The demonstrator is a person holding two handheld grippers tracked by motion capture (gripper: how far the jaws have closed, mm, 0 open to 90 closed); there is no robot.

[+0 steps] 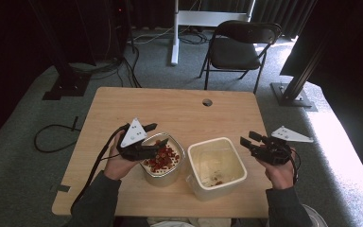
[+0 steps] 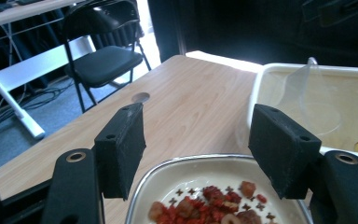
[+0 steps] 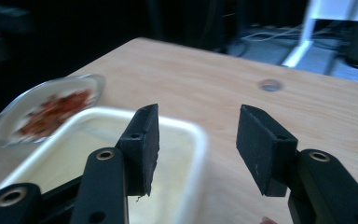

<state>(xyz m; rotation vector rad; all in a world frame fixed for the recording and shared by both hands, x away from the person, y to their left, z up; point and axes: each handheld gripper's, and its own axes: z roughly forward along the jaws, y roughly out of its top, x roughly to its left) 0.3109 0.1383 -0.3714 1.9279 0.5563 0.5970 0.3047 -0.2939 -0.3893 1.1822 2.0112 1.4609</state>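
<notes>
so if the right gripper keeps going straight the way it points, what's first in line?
Likely the white container's near rim: the right gripper, open and empty, points toward it. Height is unclear; it may pass over.
</notes>
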